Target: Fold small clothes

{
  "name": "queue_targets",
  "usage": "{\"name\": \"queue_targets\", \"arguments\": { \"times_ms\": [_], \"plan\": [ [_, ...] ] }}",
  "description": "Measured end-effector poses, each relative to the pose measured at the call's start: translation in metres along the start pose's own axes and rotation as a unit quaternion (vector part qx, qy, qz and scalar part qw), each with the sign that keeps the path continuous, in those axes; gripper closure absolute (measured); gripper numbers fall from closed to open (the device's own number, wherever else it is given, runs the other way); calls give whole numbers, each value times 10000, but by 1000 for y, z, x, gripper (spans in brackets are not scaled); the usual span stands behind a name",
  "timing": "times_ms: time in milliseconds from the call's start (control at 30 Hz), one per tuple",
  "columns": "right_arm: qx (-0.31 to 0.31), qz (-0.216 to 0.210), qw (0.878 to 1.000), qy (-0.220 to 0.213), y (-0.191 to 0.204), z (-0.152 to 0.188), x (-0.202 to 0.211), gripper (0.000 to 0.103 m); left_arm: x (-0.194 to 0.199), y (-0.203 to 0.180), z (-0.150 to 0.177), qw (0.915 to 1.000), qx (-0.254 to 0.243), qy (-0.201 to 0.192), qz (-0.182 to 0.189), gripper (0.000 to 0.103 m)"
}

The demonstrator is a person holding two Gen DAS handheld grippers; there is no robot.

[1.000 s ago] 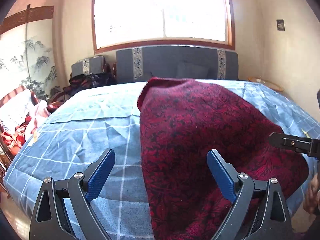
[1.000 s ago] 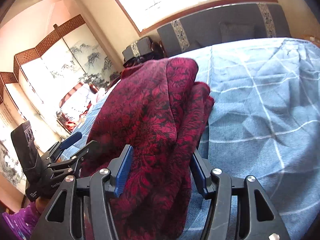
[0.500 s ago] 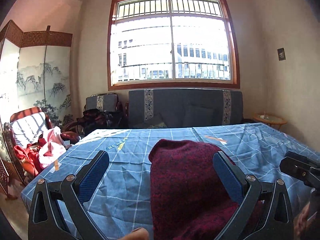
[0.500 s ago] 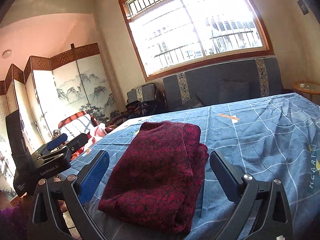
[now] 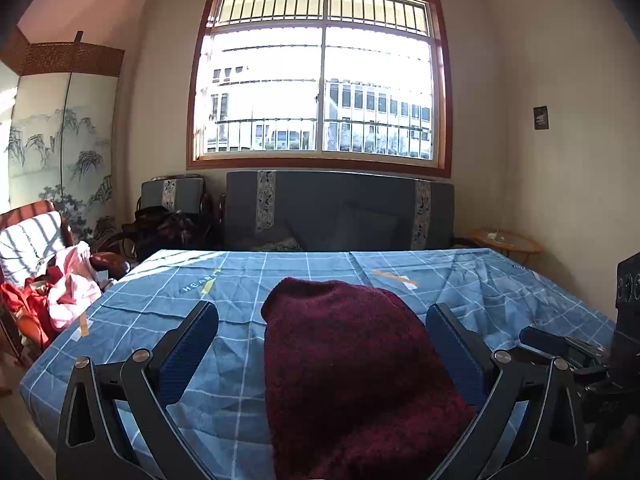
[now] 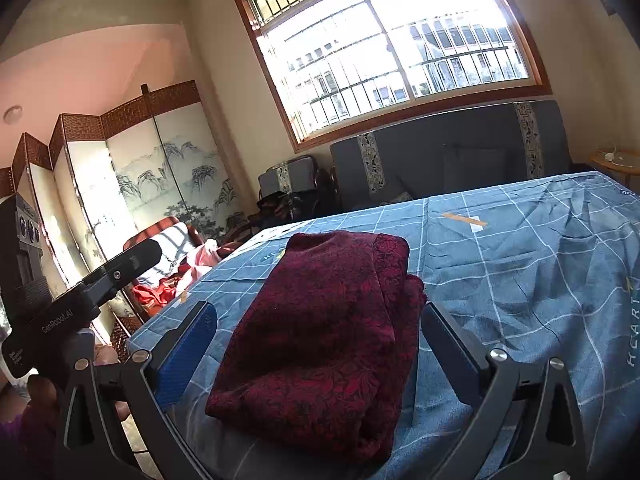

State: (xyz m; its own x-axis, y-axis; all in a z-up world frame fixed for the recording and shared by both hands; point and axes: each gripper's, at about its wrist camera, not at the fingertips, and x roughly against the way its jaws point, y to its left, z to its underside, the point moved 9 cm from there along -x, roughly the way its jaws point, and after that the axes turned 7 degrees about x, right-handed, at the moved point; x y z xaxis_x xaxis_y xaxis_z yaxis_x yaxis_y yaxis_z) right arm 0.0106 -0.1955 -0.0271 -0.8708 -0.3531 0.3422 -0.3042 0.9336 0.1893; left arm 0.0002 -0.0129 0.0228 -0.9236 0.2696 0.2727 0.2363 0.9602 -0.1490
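Glaring backlit window [image 5: 320, 76], fisheye-warped edges

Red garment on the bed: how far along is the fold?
Done: the dark red garment lies folded in a compact stack on the blue checked sheet. In hand: nothing; left gripper and right gripper are open, clear of it. Left: possibly the clothes heaped on the chair.

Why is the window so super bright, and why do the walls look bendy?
Left wrist view: sunlight washes out the window, so the red garment looks dark. Right wrist view: the fisheye lens bends the window frame and folding screen; corners go black.
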Motion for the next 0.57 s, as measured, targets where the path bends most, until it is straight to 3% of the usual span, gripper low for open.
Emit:
{"name": "queue_targets", "arguments": {
  "times_ms": [200,567],
  "plan": [
    [-42,2,9999,162,-2,8,-6,1,-11,4,13,9997,52,234,-26,0],
    [-19,169,9990,412,-4,19,-16,0,-35,35,38,9961,299,546,-630,0]
  ]
}}
